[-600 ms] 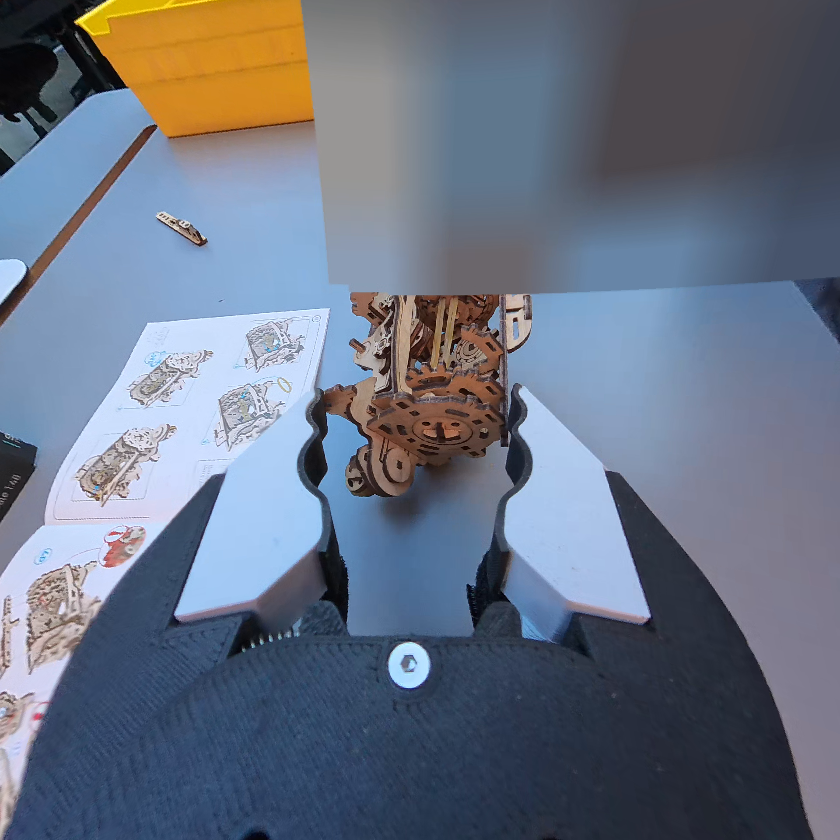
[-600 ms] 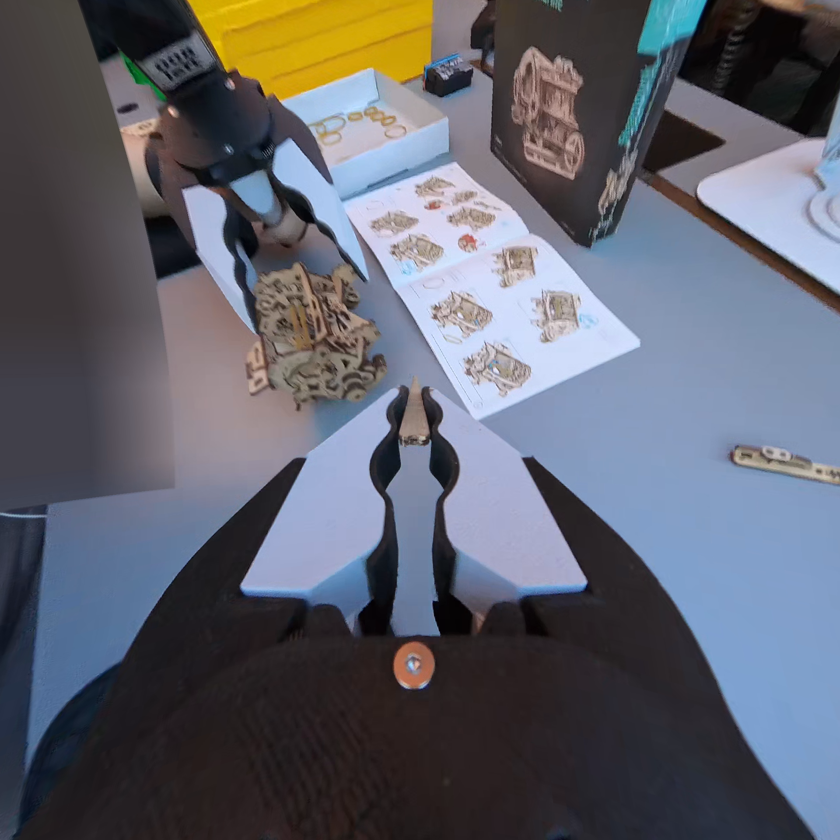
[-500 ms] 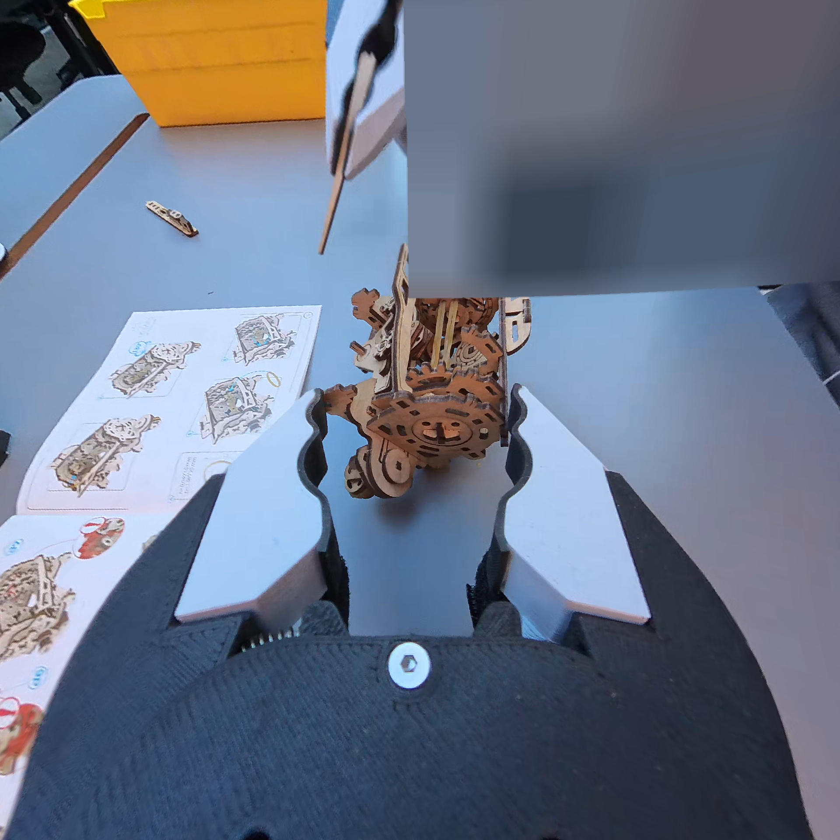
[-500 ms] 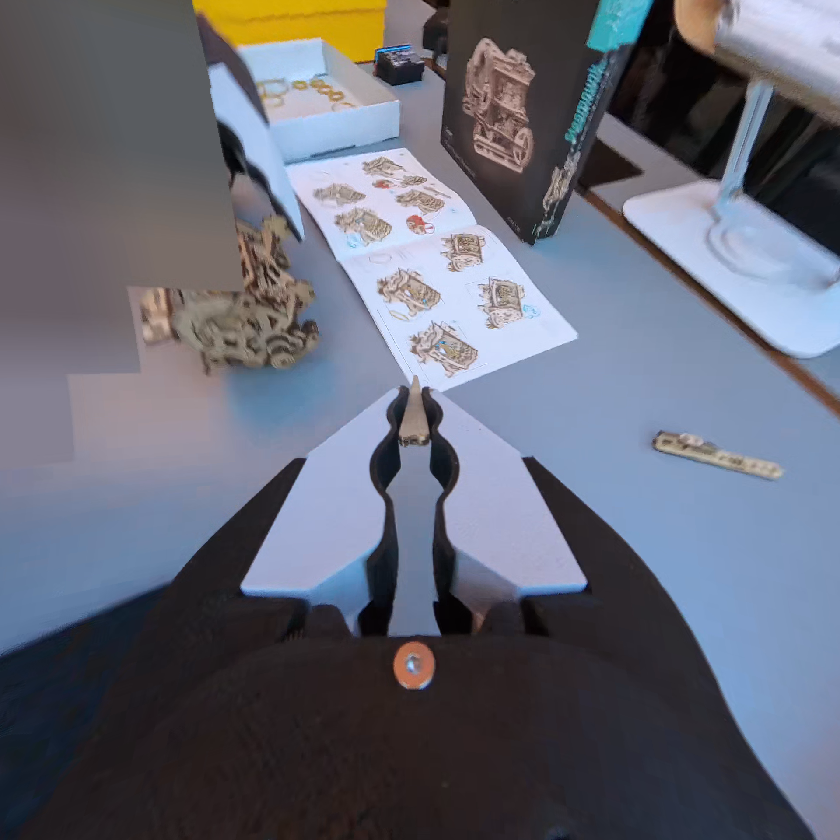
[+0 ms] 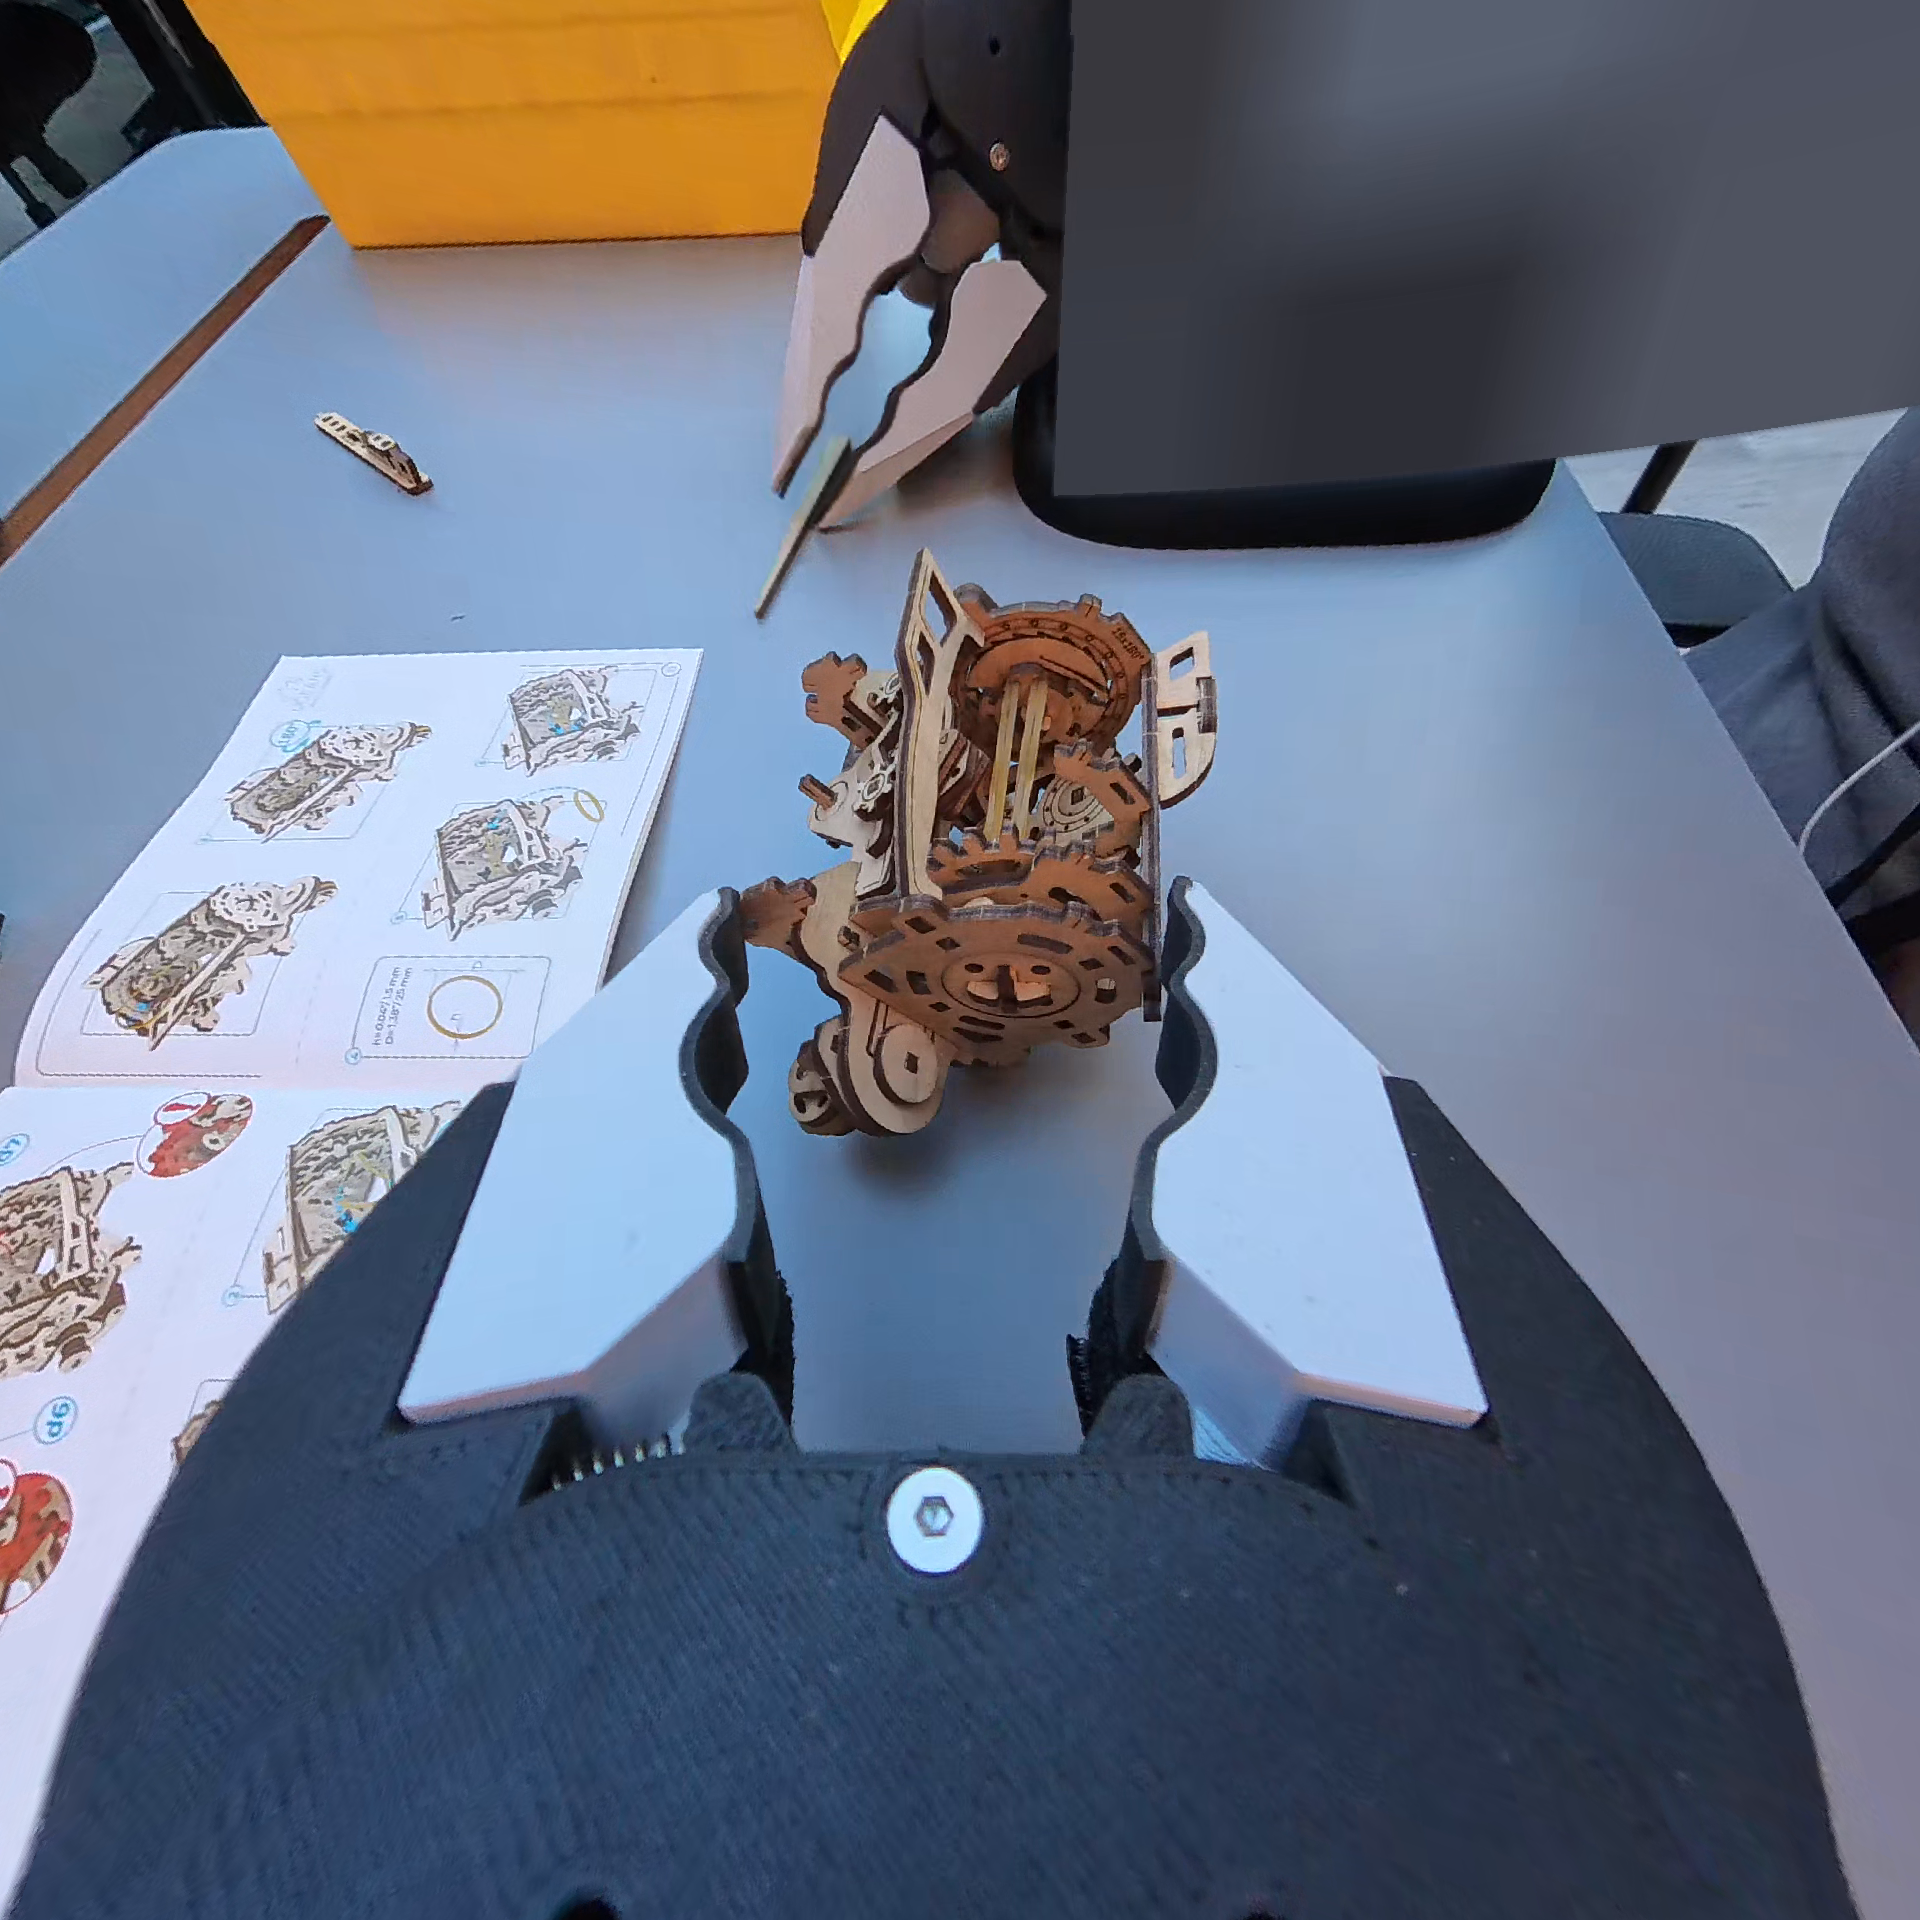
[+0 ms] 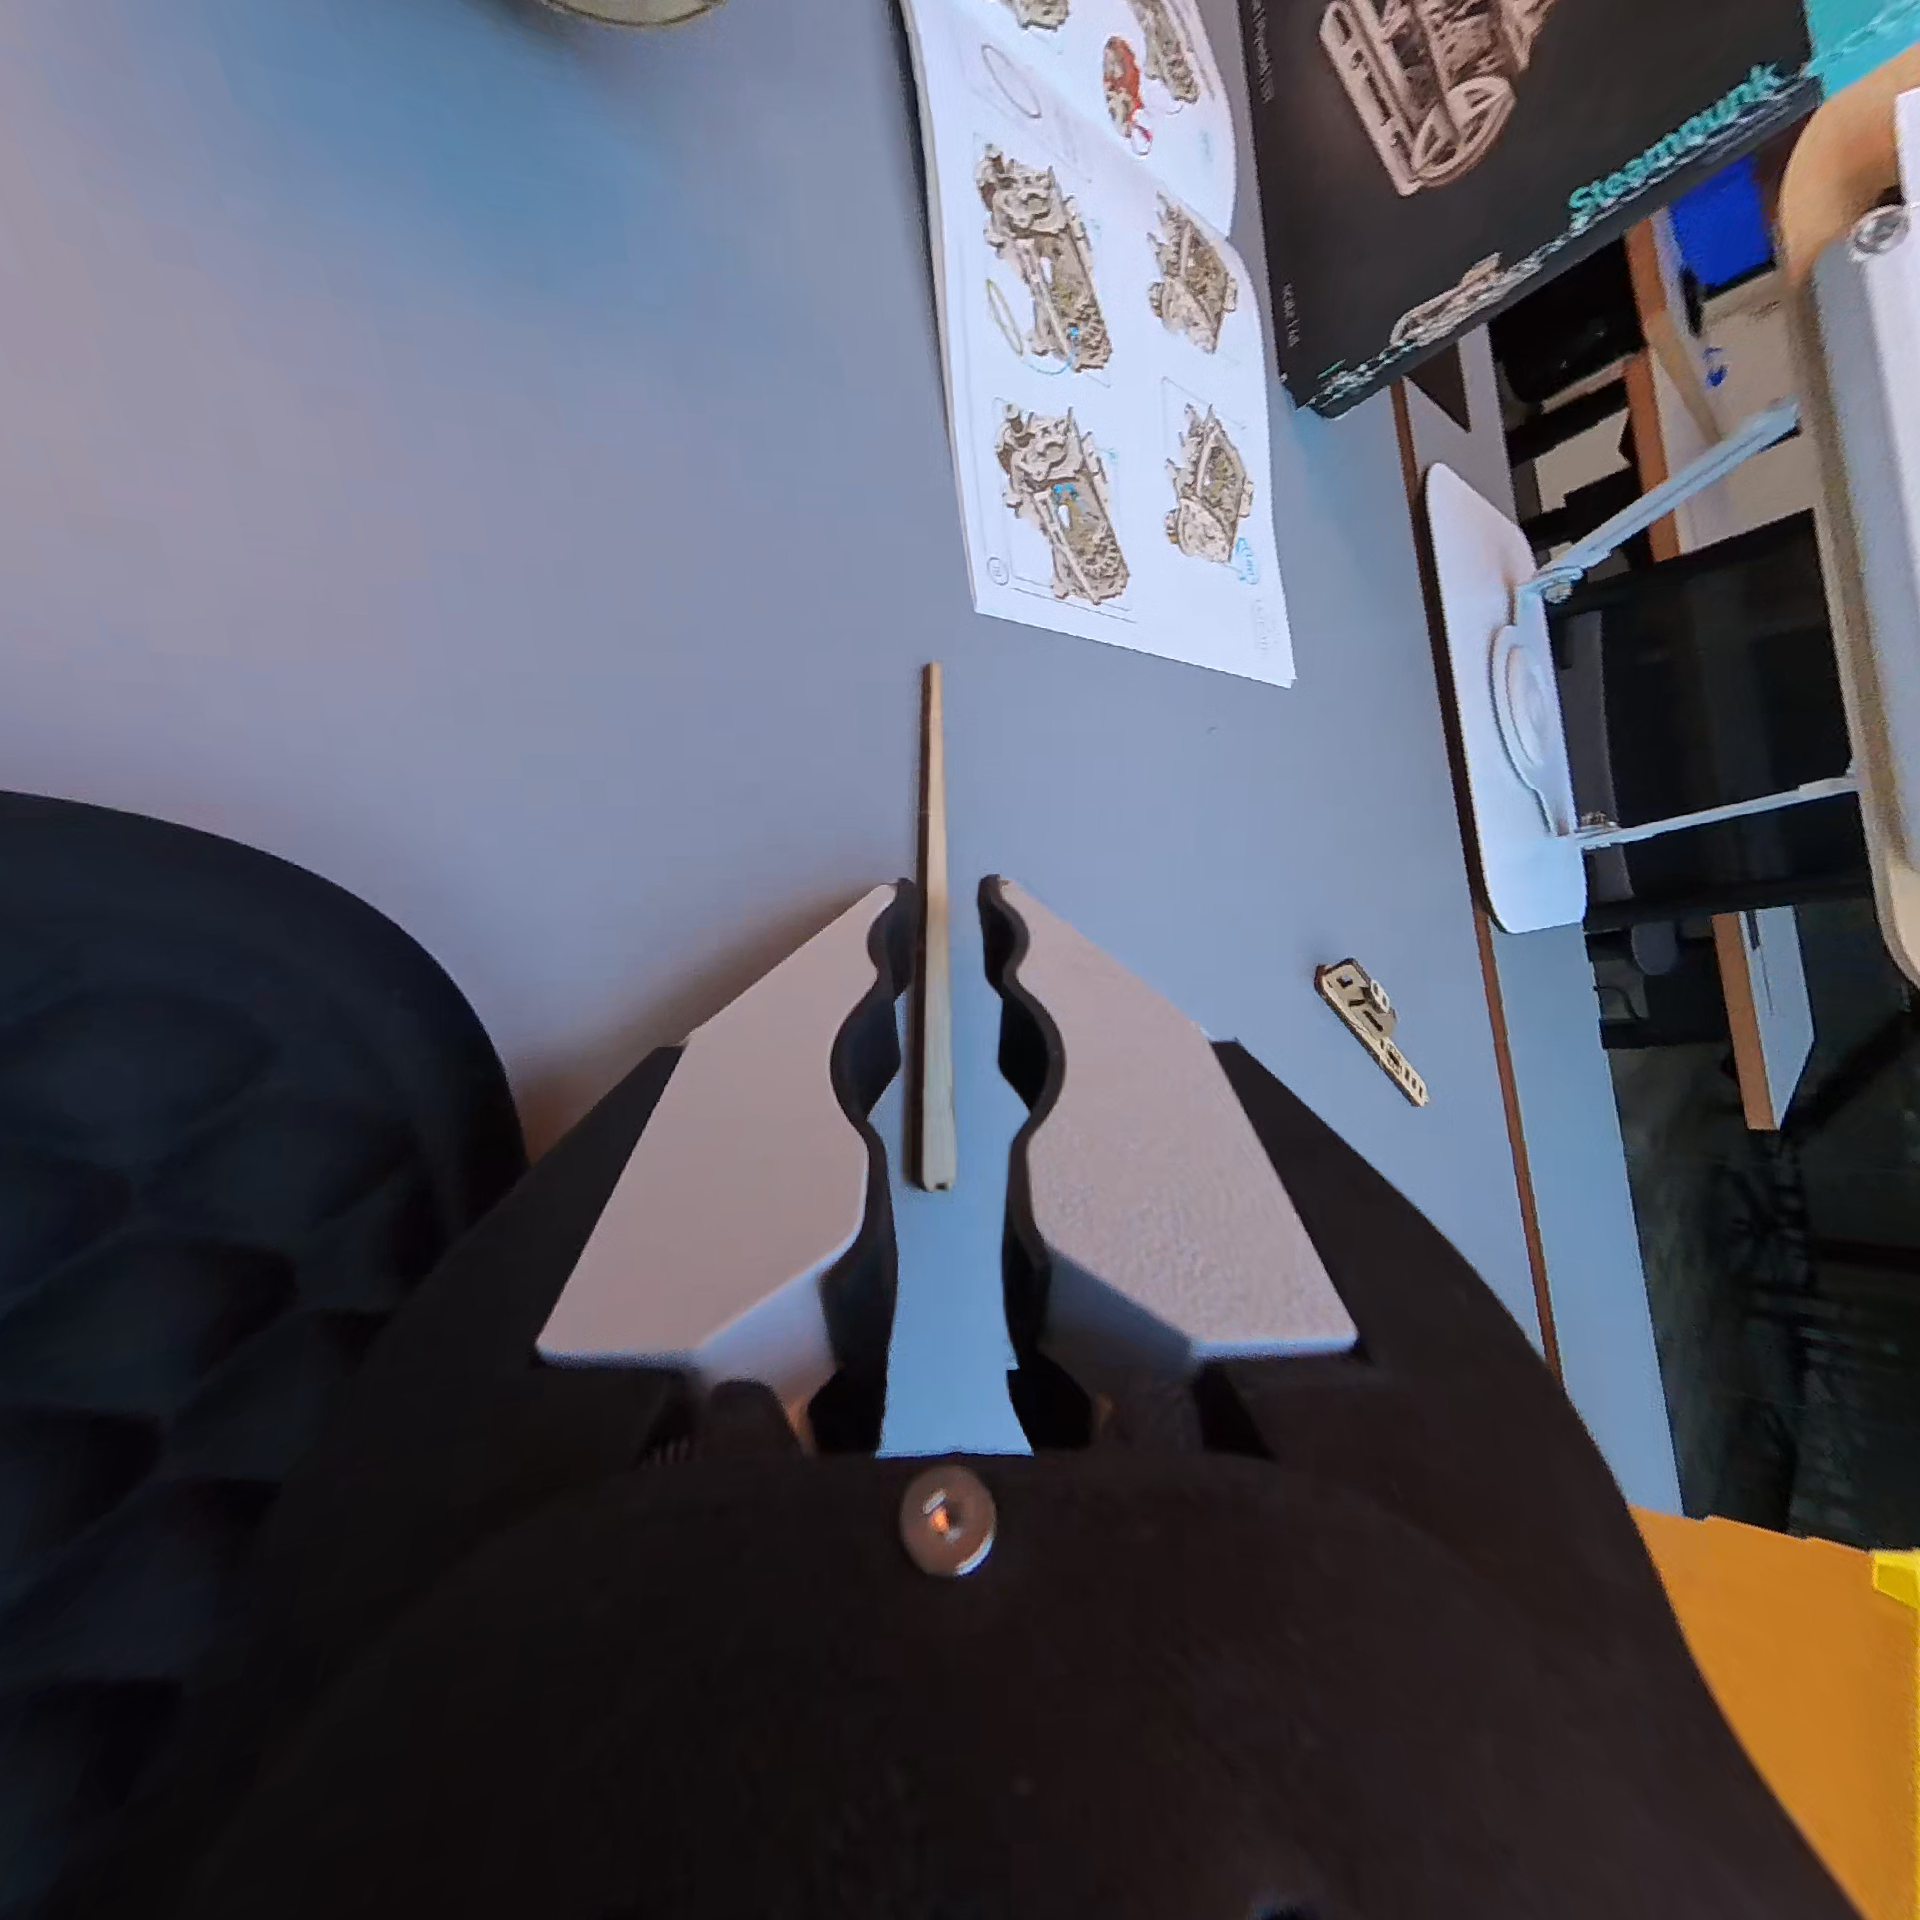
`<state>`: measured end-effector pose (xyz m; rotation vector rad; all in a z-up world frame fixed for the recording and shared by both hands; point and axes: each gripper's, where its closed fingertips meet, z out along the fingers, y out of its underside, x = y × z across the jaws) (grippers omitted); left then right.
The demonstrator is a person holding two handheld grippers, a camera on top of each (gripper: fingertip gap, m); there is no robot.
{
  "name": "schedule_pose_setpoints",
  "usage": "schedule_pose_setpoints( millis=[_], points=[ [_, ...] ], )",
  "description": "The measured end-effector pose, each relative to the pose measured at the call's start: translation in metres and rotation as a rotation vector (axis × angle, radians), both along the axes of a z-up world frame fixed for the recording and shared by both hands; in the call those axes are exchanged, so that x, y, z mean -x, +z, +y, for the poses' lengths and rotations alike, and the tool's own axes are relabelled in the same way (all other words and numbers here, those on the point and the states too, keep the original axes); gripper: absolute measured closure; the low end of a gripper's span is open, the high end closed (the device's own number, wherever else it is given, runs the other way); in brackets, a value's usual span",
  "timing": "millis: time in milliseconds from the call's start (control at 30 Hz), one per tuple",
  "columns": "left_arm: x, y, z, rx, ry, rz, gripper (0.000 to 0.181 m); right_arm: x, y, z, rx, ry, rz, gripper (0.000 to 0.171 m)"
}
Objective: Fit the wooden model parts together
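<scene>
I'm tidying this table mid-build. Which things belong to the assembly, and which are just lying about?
In use:
wooden model
thin wooden stick
left gripper
right gripper
instruction booklet

Lying about:
small wooden strip
yellow bin
black box

raw wooden model (image 5: pixel 997 852), matt grey table (image 5: pixel 1455 831)

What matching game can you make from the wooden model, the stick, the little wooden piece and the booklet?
1 wooden model
2 stick
3 little wooden piece
4 booklet

A lying open
B between the fingers of the right tool
C standing at the open tips of the left tool
D flat on the table, beyond the booklet

Pairs: 1-C, 2-B, 3-D, 4-A
</scene>
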<state>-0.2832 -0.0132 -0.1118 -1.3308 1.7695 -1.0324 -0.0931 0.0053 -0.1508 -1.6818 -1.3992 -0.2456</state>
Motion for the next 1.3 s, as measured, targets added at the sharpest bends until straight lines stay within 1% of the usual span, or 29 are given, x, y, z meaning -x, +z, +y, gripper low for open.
schedule_pose_setpoints(
  millis=[67,133,233,300,333,367,500,533,633,667,733,833,900,1033,1167,1300],
  points=[
    [0.001,0.000,0.000,0.000,0.010,-0.002,0.102,-0.001,0.002,-0.002,0.006,-0.004,0.016,0.157],
    [0.001,0.000,0.000,0.002,0.025,-0.005,0.102,0.000,0.011,-0.004,0.007,-0.013,0.085,0.157],
    [0.001,0.000,0.000,-0.008,0.033,-0.012,0.102,0.016,0.036,-0.012,0.052,0.014,0.312,0.153],
    [0.001,0.000,-0.001,-0.023,0.028,-0.014,0.102,0.038,0.051,-0.022,0.113,0.081,0.485,0.147],
    [0.001,0.000,-0.001,-0.020,0.027,-0.014,0.102,0.048,0.056,-0.027,0.136,0.111,0.530,0.144],
    [0.001,0.000,-0.001,-0.016,0.028,-0.014,0.102,0.058,0.059,-0.031,0.145,0.138,0.550,0.141],
    [0.001,0.000,0.000,-0.008,0.033,-0.018,0.102,0.093,0.068,-0.045,0.133,0.249,0.584,0.141],
    [0.001,0.000,-0.001,-0.014,0.032,-0.023,0.102,0.101,0.068,-0.048,0.185,0.259,0.615,0.142],
    [0.001,0.000,-0.002,-0.036,0.022,-0.032,0.102,0.124,0.064,-0.059,0.433,0.302,0.713,0.143],
    [0.001,0.001,-0.002,-0.035,0.021,-0.030,0.102,0.126,0.059,-0.057,0.479,0.280,0.701,0.145],
    [0.001,0.000,-0.001,-0.019,0.022,-0.028,0.102,0.130,0.055,-0.051,0.487,0.272,0.676,0.140],
    [0.001,0.000,0.001,0.068,0.033,-0.009,0.102,0.134,0.064,-0.045,0.362,0.328,0.632,0.135],
    [0.001,-0.001,0.003,0.135,0.048,0.001,0.102,0.135,0.063,-0.043,0.268,0.357,0.555,0.134],
    [0.000,-0.001,0.004,0.194,0.069,0.008,0.102,0.142,0.047,-0.047,0.228,0.413,0.438,0.133],
    [-0.001,-0.001,0.005,0.174,0.088,0.013,0.102,0.144,0.038,-0.044,0.225,0.384,0.418,0.133],
    [0.000,-0.001,0.004,0.141,0.090,0.014,0.102,0.143,0.042,-0.039,0.199,0.353,0.431,0.134]
  ],
)
